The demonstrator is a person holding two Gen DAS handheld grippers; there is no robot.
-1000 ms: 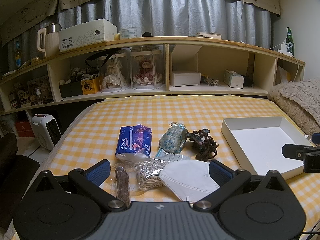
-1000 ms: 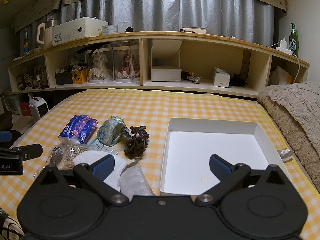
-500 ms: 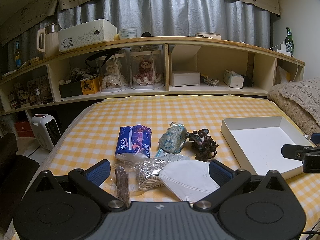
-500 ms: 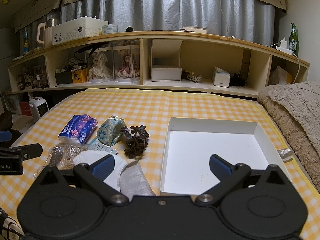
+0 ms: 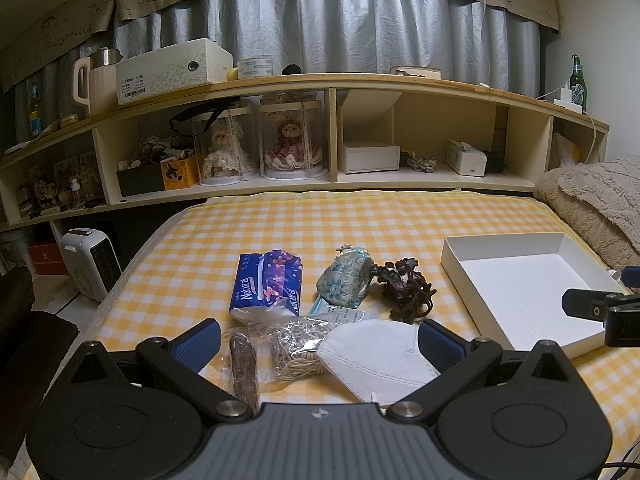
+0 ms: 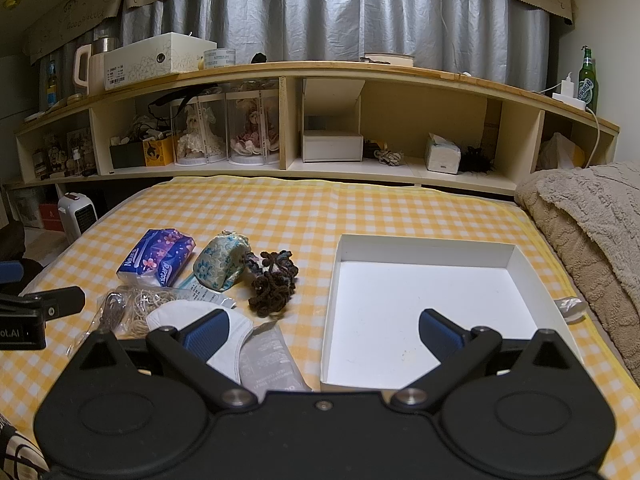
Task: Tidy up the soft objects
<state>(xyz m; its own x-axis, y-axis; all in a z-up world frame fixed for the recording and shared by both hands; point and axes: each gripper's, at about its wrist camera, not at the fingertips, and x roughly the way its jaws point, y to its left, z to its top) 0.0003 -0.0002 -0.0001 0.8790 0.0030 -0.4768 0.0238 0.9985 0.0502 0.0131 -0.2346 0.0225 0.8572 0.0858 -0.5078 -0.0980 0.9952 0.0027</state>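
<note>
On the yellow checked bed lie a blue tissue pack (image 5: 267,285), a teal floral pouch (image 5: 345,283), a dark brown knotted bundle (image 5: 408,290), a white face mask (image 5: 378,356) and a clear bag of rubber bands (image 5: 294,340). An empty white box tray (image 5: 520,288) sits to their right. My left gripper (image 5: 319,342) is open above the mask and bag. My right gripper (image 6: 323,332) is open, over the left edge of the tray (image 6: 424,312), with the mask (image 6: 208,320) under its left finger. The tissue pack (image 6: 158,260), pouch (image 6: 222,262) and bundle (image 6: 274,280) lie to the left.
A wooden shelf (image 5: 360,184) with dolls and boxes runs along the far side of the bed. A beige blanket (image 6: 592,240) is piled at the right. A small white heater (image 5: 91,258) stands on the floor at the left. A clear wrapper (image 6: 270,356) lies beside the mask.
</note>
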